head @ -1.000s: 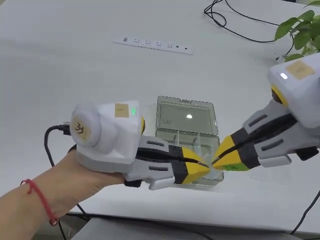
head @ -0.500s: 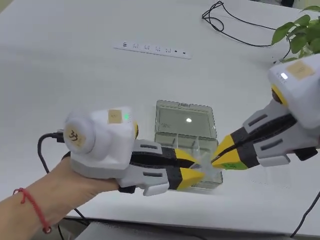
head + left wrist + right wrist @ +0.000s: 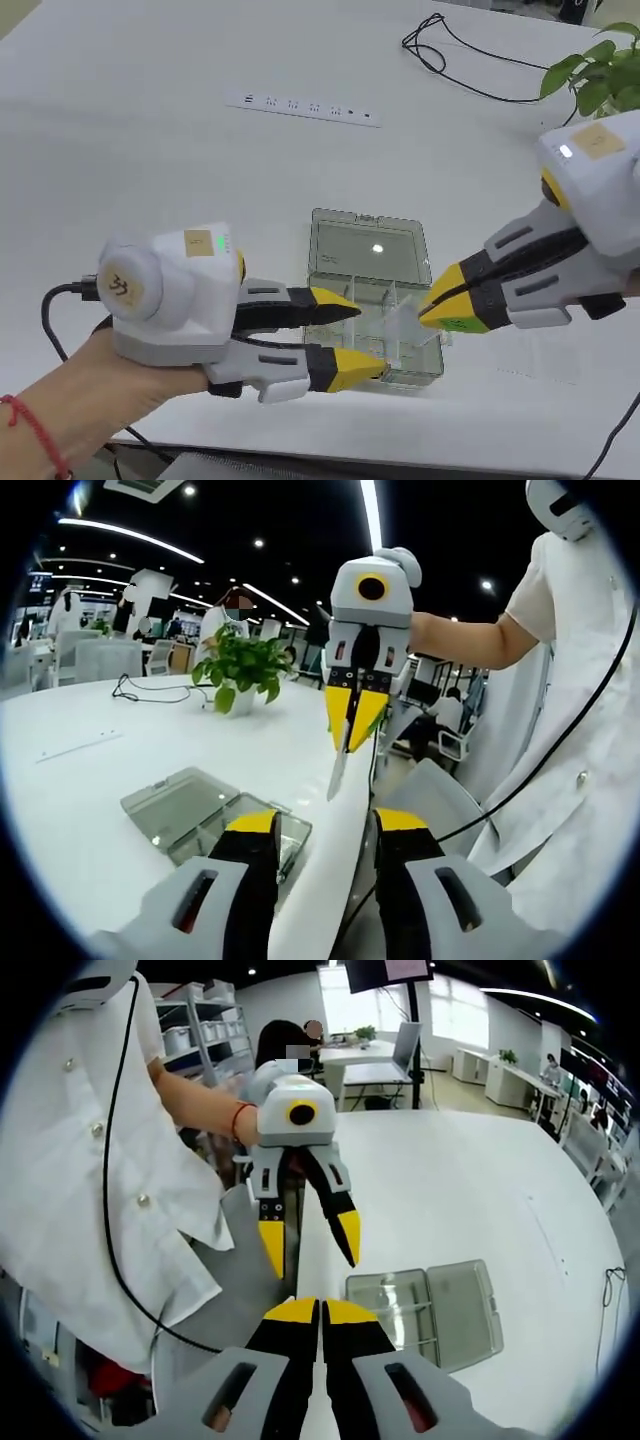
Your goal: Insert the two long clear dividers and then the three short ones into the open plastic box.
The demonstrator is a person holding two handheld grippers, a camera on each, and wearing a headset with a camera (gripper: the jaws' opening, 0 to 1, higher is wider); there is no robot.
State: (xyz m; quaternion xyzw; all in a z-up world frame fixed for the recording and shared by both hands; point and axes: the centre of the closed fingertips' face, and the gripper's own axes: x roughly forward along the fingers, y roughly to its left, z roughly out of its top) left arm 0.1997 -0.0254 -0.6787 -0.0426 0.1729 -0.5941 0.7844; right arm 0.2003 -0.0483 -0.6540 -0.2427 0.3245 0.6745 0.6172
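Head view: clear divider (image 3: 402, 326) in tight right claw (image 3: 428, 306) over open box (image 3: 368, 243), left claw (image 3: 355, 334) wide alongside

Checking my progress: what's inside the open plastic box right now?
Clear dividers stand upright in the box. Its front part is covered by the right gripper, its held divider and the left fingers.

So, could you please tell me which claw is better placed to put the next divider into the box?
Right, I'd say. The right claw is shut on a clear divider and sits close over the open plastic box. The left claw is open and holds nothing.
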